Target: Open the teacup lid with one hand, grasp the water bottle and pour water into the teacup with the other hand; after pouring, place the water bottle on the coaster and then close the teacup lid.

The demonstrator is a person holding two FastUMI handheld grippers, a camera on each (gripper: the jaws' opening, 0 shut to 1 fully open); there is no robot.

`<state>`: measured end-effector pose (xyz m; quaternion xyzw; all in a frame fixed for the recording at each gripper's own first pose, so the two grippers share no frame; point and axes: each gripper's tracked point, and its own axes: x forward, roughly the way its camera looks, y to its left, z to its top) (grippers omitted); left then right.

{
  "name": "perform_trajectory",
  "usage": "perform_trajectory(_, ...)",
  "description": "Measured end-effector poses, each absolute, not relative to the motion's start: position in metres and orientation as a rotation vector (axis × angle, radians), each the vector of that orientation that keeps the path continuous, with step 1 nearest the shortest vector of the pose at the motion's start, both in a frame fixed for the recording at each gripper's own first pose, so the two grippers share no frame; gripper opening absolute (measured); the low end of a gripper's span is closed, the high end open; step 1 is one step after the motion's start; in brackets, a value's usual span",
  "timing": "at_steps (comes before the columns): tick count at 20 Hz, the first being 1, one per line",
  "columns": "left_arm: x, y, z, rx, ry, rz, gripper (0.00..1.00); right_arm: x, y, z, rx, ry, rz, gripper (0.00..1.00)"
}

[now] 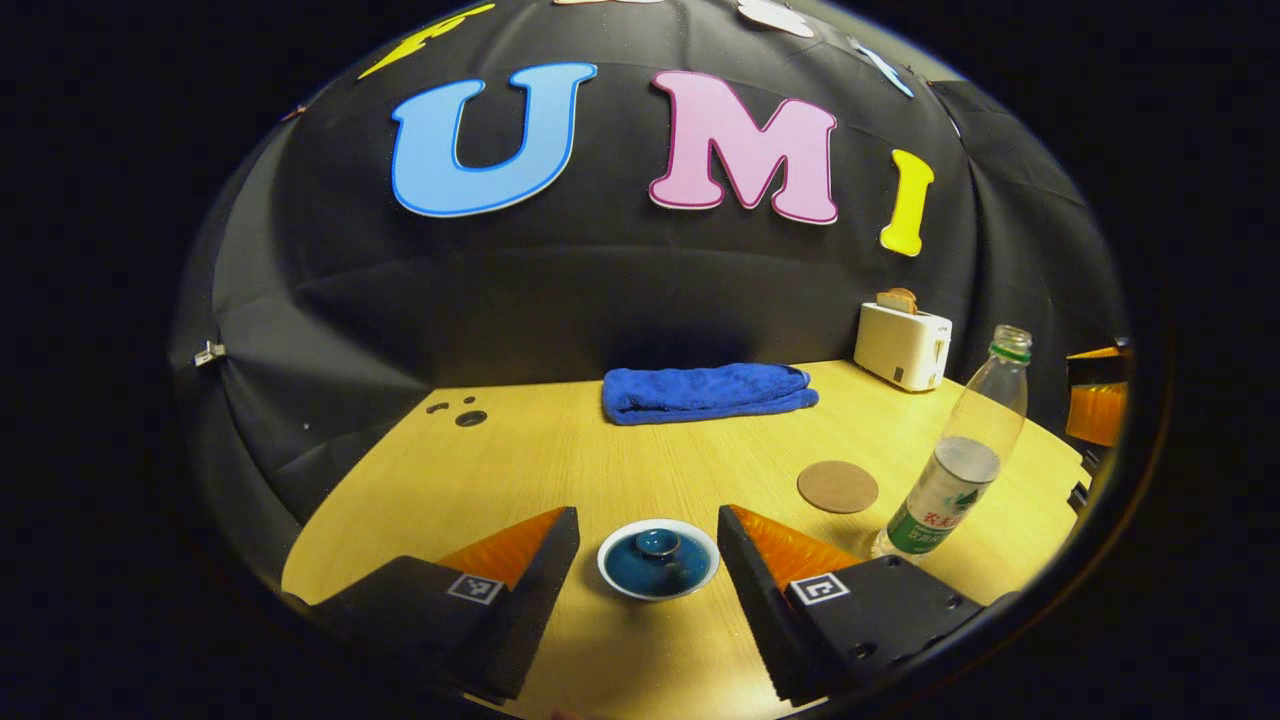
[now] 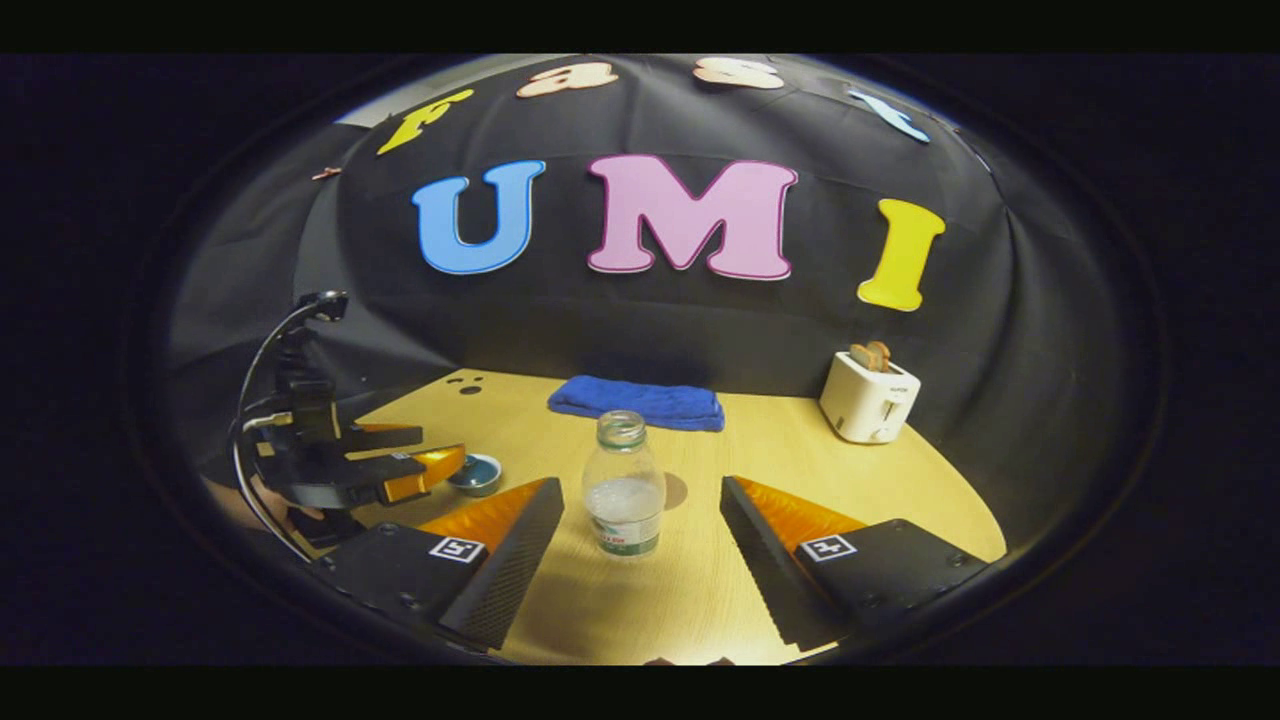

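A white teacup with a blue lid (image 1: 657, 560) and a round knob stands on the wooden table, just ahead of my left gripper (image 1: 648, 525), which is open with a finger on each side of it. To its right lies a round brown coaster (image 1: 837, 486), and beyond that stands an uncapped clear water bottle (image 1: 950, 478), partly full. In the right gripper view the bottle (image 2: 624, 485) stands upright ahead of my open right gripper (image 2: 642, 490), framed between its fingers. The left gripper (image 2: 440, 470) shows at the left there, beside the teacup (image 2: 476, 473). The coaster (image 2: 675, 490) peeks out behind the bottle.
A folded blue towel (image 1: 708, 391) lies at the back of the table (image 1: 560, 450) against the wall. A white toaster (image 1: 902, 344) with bread in it stands at the back right. Small dark holes (image 1: 466, 413) mark the table's back left corner.
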<state>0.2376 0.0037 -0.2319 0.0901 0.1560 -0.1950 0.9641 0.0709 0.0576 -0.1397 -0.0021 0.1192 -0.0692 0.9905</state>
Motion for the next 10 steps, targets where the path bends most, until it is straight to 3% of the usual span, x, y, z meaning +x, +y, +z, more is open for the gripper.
perform_trajectory(5, 0.246, -0.003, -0.256, 0.207, 0.338, -0.422, 0.84, 0.074, 0.06, -0.15, -0.001, 0.246, -0.146, 0.98)
perform_trajectory(6, 0.248, -0.006, -0.259, 0.204, 0.342, -0.431, 0.79, 0.074, 0.06, -0.152, -0.001, 0.249, -0.147, 0.98)
perform_trajectory(10, 0.258, -0.011, -0.269, 0.236, 0.359, -0.449, 0.74, 0.077, 0.062, -0.161, 0.014, 0.262, -0.157, 0.98)
